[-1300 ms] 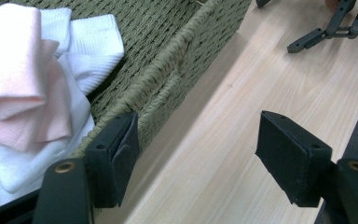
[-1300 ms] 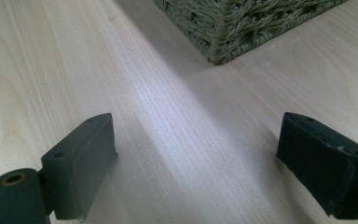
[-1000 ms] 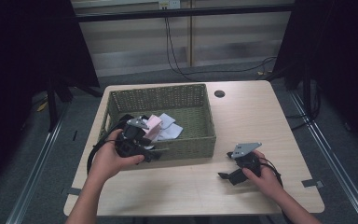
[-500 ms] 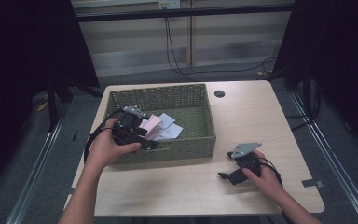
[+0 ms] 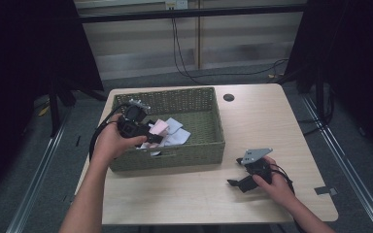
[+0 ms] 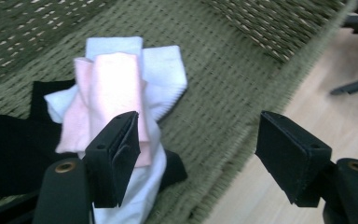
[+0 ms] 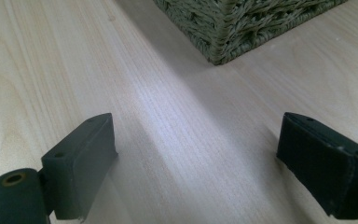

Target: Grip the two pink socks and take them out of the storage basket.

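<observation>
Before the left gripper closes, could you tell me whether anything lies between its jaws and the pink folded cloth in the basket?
Nothing visible does. The left gripper hangs open over the wicker basket, and the pink folded cloth lies uncovered on top of the white cloths, just beyond one jaw.

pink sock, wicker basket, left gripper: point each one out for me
pink sock [image 6: 109, 88]: left gripper view, middle of the folded cloth.
wicker basket [image 5: 184, 156]: high view, outside of its front wall.
left gripper [image 6: 198, 151]: left gripper view, midway between its open fingertips.
</observation>
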